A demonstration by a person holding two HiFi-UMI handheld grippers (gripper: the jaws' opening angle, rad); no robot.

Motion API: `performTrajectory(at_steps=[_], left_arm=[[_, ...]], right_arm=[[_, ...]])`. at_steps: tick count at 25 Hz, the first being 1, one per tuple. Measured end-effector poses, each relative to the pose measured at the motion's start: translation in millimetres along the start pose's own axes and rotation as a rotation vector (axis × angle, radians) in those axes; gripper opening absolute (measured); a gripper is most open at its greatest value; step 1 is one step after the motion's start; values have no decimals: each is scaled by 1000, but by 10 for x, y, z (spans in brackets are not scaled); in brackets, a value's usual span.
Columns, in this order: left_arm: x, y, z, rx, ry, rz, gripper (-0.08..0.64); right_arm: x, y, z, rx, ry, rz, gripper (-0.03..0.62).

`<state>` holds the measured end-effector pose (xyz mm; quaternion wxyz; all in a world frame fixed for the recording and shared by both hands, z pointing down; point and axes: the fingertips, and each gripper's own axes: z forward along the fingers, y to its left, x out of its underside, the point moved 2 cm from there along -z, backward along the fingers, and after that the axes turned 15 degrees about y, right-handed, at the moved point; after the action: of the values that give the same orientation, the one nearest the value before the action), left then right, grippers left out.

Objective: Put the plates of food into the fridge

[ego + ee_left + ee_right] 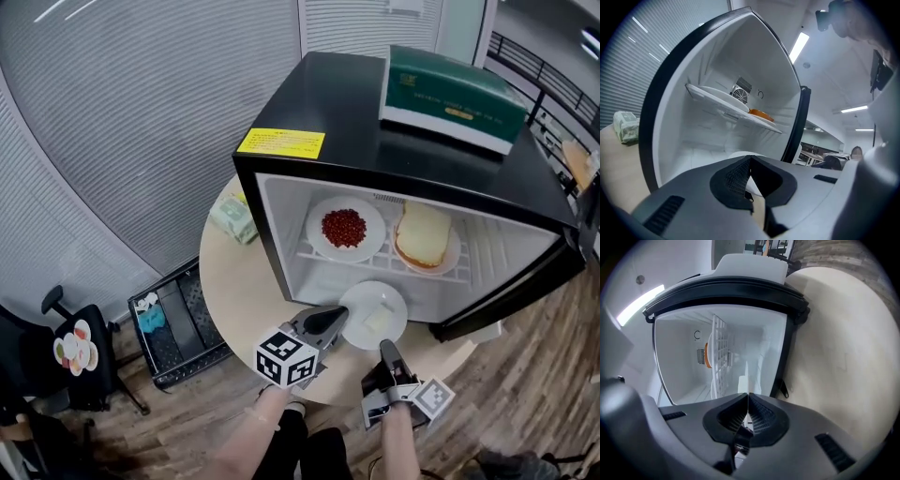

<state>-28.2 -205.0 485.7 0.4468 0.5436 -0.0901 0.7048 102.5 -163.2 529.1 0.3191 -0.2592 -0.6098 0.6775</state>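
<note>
A white plate (373, 314) carrying a pale slab of food hangs at the bottom of the open black fridge (375, 155). My left gripper (339, 317) is shut on its left rim and my right gripper (385, 349) is shut on its near rim. The left gripper view has the shut jaws (750, 159) with the plate's rim (733, 154) just past them. In the right gripper view the plate (743, 382) is edge-on above the shut jaws (748, 395). The wire shelf above holds a plate of red beans (345, 228) and a plate of bread (424, 236).
The fridge stands on a round beige table (239, 281) with its door (525, 286) swung out to the right. A green box (455, 98) lies on the fridge top. A pale packet (234, 217) sits left of the fridge. A black basket (178, 323) and a chair (70, 356) are on the floor.
</note>
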Motion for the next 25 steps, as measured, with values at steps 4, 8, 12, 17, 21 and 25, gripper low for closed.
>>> performTrajectory(at_steps=[4, 8, 12, 17, 21, 25], left_arm=[[-123, 86, 217, 16, -3, 2, 5], [-236, 167, 424, 28, -11, -2, 5], [-306, 223, 591, 37, -12, -10, 5], [-318, 267, 749, 50, 10, 6, 5], [-333, 320, 784, 50, 10, -12, 5], [-314, 314, 797, 57, 14, -18, 5]], right_arm=[[-263, -46, 282, -11, -16, 7, 11], [-484, -141, 537, 5, -28, 21, 11], [-664, -245, 739, 51, -35, 24, 11], [-799, -300, 908, 93, -52, 35, 11], [-865, -273, 999, 143, -58, 29, 11], [-866, -299, 1035, 243, -61, 34, 12]])
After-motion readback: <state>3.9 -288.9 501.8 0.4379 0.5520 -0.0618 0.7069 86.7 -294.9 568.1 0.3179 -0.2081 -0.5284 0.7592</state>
